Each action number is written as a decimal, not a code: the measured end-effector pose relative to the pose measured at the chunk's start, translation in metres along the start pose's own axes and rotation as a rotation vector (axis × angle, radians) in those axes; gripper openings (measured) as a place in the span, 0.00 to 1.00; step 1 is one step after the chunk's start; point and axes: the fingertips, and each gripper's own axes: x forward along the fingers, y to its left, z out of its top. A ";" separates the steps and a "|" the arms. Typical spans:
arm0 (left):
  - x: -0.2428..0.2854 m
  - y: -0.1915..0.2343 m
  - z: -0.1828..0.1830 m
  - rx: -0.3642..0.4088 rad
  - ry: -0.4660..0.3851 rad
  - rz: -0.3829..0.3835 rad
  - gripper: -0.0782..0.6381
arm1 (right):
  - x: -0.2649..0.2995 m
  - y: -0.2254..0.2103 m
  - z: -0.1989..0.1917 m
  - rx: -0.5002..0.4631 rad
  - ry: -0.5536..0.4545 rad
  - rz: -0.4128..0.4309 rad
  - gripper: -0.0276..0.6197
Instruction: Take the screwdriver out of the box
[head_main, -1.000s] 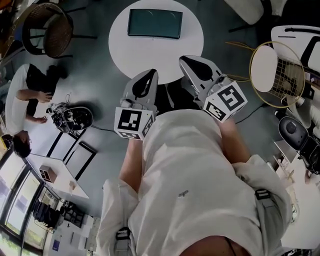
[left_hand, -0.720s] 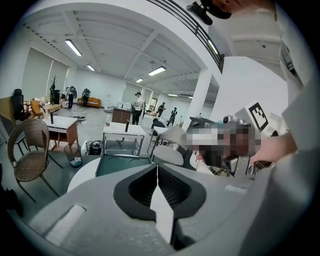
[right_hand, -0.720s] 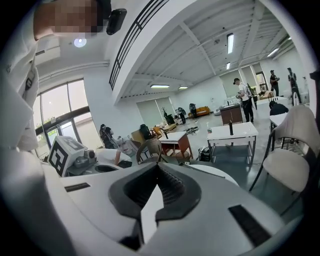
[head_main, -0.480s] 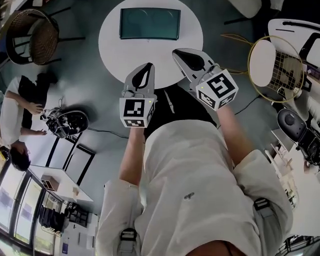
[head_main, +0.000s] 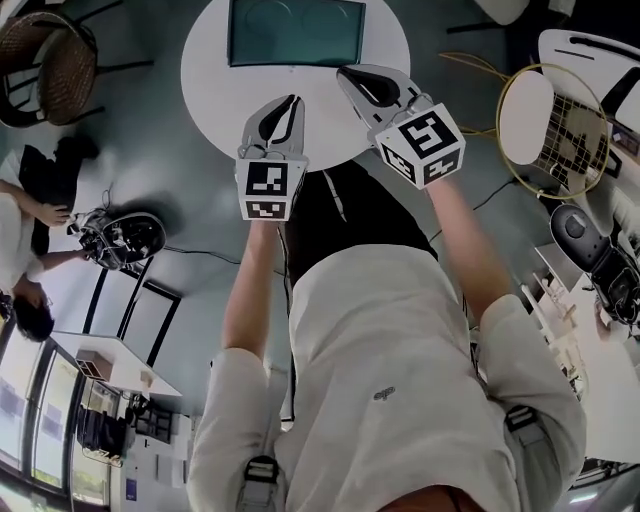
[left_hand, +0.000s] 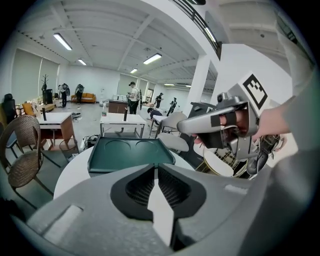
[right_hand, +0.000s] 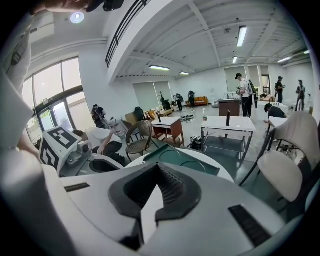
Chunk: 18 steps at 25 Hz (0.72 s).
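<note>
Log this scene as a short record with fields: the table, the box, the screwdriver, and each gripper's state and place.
table: round, white
green box: lies flat on the table's far side
screwdriver: not visible in any view
left gripper: shut, empty, over the table's near edge
right gripper: shut, empty, nearer the box, apart from it

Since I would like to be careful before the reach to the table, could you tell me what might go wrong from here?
1. The left gripper and the right gripper are both shut and empty; arriving like that, they may only shove the green box across the smooth white table.
2. No screwdriver shows and the box looks closed, so it probably needs opening first.
3. The grippers sit close side by side and could knock together.
</note>
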 end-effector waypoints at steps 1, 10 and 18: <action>0.003 0.003 -0.003 0.000 0.005 0.002 0.13 | 0.005 -0.002 -0.002 -0.004 0.008 -0.003 0.05; 0.028 0.016 -0.028 -0.009 0.049 -0.022 0.16 | 0.043 -0.021 -0.032 -0.065 0.151 -0.045 0.05; 0.051 0.027 -0.055 -0.023 0.104 -0.019 0.22 | 0.070 -0.039 -0.052 -0.110 0.235 -0.118 0.05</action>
